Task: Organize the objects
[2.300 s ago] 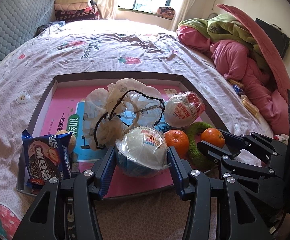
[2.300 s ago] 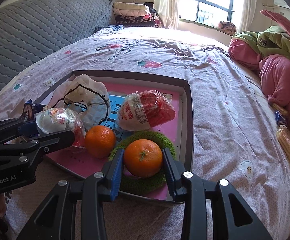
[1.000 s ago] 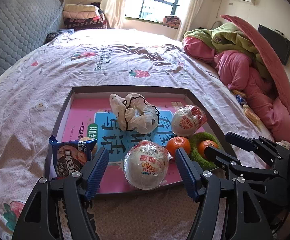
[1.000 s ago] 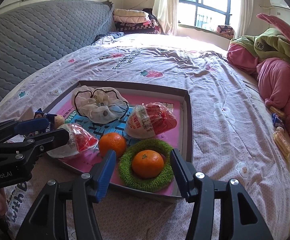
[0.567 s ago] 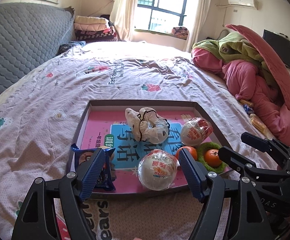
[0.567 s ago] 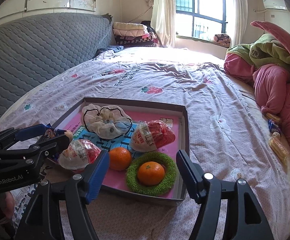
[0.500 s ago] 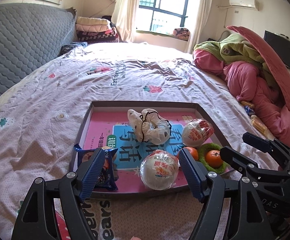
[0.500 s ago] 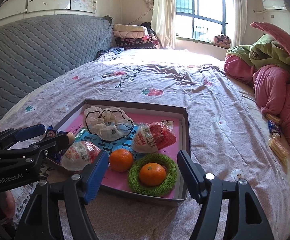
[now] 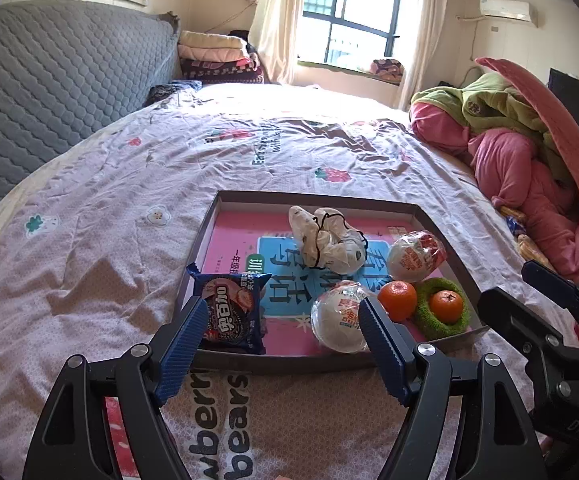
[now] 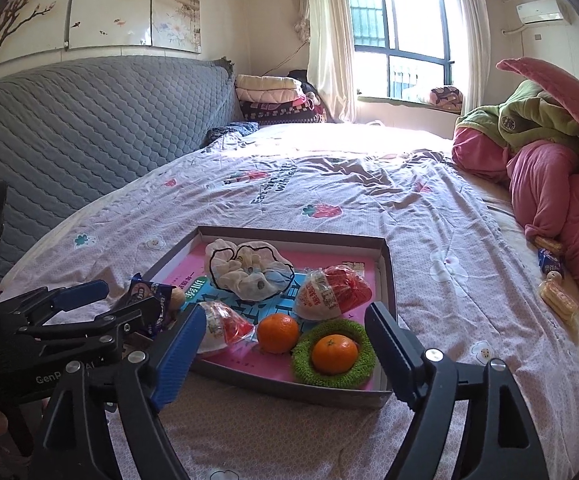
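Lay spread with a pale pink flowered sheet (image 9: pixel 129 208) across the bed. Stood behind it: a grey quilted headboard (image 10: pixel 89 128), with folded blankets (image 10: pixel 269 92) stacked at its far end. Hung beside a bright barred window (image 10: pixel 401 40): cream curtains (image 10: pixel 329 40). Heaped on the right: pink and green bedding (image 9: pixel 521 148). Mounted high on the wall: an air conditioner (image 10: pixel 541 10). Painted with blossom: panels (image 10: pixel 89 4) above the headboard.

Home bedroom. Evidence: large bed (image 10: pixel 369 208) under a pale floral sheet; grey quilted headboard (image 10: pixel 89 120) along the left; folded blankets (image 10: pixel 273 96) stacked at the far corner; curtained window (image 10: pixel 401 40) on the far wall; wall-mounted air conditioner (image 10: pixel 541 12) at upper right; heaped pink and green bedding (image 10: pixel 549 168) on the right.
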Motion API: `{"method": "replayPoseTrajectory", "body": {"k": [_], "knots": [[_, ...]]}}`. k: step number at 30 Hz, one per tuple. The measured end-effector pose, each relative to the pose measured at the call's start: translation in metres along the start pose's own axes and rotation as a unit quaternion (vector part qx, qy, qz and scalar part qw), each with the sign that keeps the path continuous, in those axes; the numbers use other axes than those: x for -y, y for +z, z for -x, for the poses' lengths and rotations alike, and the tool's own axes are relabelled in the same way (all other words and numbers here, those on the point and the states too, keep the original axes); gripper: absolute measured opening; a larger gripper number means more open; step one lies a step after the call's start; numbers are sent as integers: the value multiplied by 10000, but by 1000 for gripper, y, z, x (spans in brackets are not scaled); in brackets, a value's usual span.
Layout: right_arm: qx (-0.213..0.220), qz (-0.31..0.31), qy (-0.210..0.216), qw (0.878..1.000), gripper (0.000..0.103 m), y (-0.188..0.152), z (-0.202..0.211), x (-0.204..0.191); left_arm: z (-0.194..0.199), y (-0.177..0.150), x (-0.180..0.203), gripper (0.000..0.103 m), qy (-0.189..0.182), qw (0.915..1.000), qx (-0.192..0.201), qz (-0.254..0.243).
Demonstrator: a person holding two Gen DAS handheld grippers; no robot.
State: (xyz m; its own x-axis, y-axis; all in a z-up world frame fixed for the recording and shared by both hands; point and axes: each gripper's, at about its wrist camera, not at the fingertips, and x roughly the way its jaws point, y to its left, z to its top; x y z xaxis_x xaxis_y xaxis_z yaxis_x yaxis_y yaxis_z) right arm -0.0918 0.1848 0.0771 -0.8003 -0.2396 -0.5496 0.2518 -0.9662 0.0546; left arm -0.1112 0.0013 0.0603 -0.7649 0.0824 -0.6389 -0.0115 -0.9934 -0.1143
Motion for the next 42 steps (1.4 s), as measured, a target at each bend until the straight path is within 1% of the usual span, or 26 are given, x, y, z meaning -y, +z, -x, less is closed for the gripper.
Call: {"method": "replayPoseTrajectory", "body": {"k": [2, 10, 14, 16, 18, 22, 26, 29, 34, 42], "knots": [[37, 23, -7, 10000, 87, -2, 4, -3, 4, -3, -1, 79, 32, 10000, 16, 23], [39, 153, -74, 9998, 88, -18, 15, -14, 17, -20, -5, 79, 177, 9998, 8, 80], [127, 86, -153, 9998, 88, -26, 22, -16, 21, -28, -9, 79, 253, 9996, 63, 104], [126, -63, -131, 9998, 88, -30, 24, -15, 23, -33, -11, 79, 303, 9994, 124, 88], [88, -149, -66, 9998, 88, -33, 23, -14, 21, -37, -12, 79, 335, 9994, 55, 57], [74, -96, -191, 9997, 88, -40, 21, -18, 16, -47, -16, 79, 389, 9992, -66, 3], [143, -192, -219, 9995, 88, -49, 22, -20, 17, -54, -19, 79, 492, 9988, -42, -46], [120, -287, -197, 9993, 88, -56, 22, -21, 16, -60, -21, 79, 530, 9985, -81, -66], [-37, -225, -225, 9995, 88, -68, 17, -25, 15, -72, -18, 79, 584, 9981, -128, -152], [-179, -209, -359, 9990, 88, -84, 16, -27, 16, -89, -10, 79, 520, 9982, -190, -221]]}}
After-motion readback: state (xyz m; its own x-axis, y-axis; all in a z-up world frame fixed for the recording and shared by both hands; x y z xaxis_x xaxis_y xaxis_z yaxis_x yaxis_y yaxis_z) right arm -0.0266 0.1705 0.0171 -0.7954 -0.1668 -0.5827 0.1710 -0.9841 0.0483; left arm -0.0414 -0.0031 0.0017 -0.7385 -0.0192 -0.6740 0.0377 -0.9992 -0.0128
